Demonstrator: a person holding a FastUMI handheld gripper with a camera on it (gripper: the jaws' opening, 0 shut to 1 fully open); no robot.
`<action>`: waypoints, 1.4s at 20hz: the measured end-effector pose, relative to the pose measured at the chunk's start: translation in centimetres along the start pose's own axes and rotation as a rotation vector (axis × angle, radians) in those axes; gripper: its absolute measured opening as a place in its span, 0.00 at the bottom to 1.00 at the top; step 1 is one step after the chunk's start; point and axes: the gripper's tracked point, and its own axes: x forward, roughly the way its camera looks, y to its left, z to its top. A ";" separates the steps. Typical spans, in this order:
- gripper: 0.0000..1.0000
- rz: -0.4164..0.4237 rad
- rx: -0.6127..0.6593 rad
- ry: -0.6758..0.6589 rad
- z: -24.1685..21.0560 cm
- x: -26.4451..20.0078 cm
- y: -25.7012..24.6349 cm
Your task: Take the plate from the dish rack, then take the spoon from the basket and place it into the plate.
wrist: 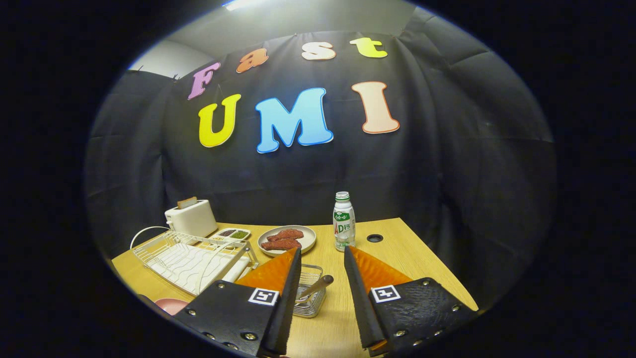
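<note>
**Open gripper above the basket, spoon inside it**

The gripper [322, 253] hangs over the near part of the table [397, 248] with its fingers [283, 278] spread wide apart and nothing held between them. In the gap, close to the left finger and partly hidden behind it, sits the wire basket [310, 293]. The spoon [315, 286] lies in it with its handle slanting up out of the rim toward the middle of the gap; neither finger touches it.

Just beside the left finger, at the table's near edge, a curved pink rim shows, probably the plate [171, 304], though most of it is cut off and I cannot tell for sure. It lies on the table, in front of the rack and apart from it.

Beyond that stands the white wire rack [191, 258], with a white ribbed tray under its bars. No dish stands in its slots as far as the view shows.

Beyond the fingertips a beige dish [287, 239] holds two reddish-brown pieces of food. Left of it is a small white tray [232, 233] with dark and green fillings. Right of the dish, just ahead of the right finger, a bottle [344, 221] stands upright, and a round hole [374, 238] in the tabletop lies near it.

Farthest back, behind the rack, a white toaster [191, 216] has a slice showing in its slot.
</note>
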 end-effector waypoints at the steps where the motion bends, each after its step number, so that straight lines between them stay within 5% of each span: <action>1: 0.53 -0.006 0.009 0.002 -0.5 0.4 -0.2; 10: 0.51 -0.017 0.091 0.029 -3.8 3.5 0.2; 14: 0.22 0.011 0.084 0.027 -3.8 3.7 1.5; 16: 0.22 0.008 0.092 0.036 -3.3 3.4 1.9; 17: 0.13 0.008 0.109 0.056 -3.5 3.5 2.3; 20: 0.12 -0.009 0.076 0.059 -2.7 3.3 2.5; 21: 0.05 -0.020 0.037 0.053 -2.3 3.5 2.4; 28: 0.04 -0.040 -0.014 0.053 0.2 2.9 2.8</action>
